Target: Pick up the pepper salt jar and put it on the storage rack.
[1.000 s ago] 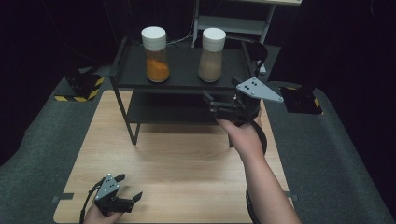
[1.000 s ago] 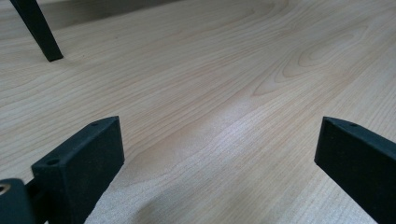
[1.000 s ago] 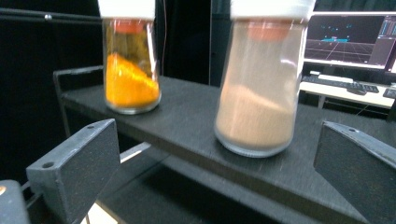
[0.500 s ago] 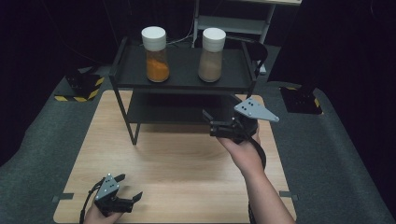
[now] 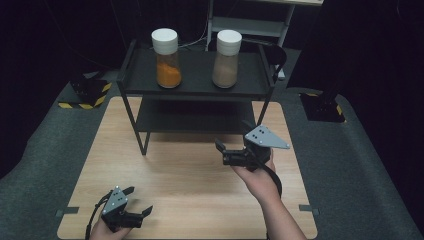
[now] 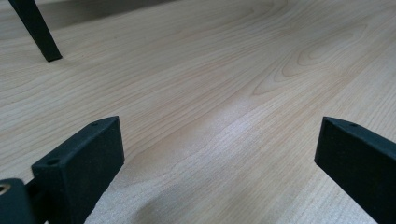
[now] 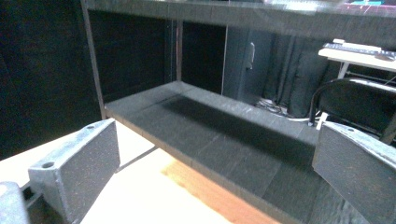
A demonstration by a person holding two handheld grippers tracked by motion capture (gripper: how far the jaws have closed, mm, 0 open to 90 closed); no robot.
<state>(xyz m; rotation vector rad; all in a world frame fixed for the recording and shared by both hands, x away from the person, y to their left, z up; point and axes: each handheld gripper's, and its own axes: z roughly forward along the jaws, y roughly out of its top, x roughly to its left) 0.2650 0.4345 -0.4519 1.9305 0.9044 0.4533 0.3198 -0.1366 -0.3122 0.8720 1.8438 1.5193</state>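
- A wooden surface (image 5: 185, 175) carries a black two-tier rack (image 5: 192, 87) at its far edge, seen from above.
- Two white-capped jars stand upright on the rack's top shelf, well apart: an orange jar (image 5: 166, 59) on the left and a brown jar (image 5: 227, 60) on the right.
- The right tongs (image 5: 222, 151) are held above the surface just in front of the rack, near its right legs. Their jaws stand wide apart and hold nothing.
- In the right gripper view the right tongs (image 7: 215, 163) face the rack's lower shelf (image 7: 224, 135), which is bare.
- The left tongs (image 5: 137, 202) rest low at the near left corner of the surface, well apart from the rack. Their jaws are also spread and hold nothing.
- In the left gripper view the left tongs (image 6: 219, 154) look across bare wood toward one rack leg (image 6: 37, 30).
- Progress, as a judgement: both jars look already placed on the top shelf, and neither tongs touch them. Nothing loose lies on the surface, so little or nothing seems left.
- No brand, label or writing can be read on the jars or the rack.
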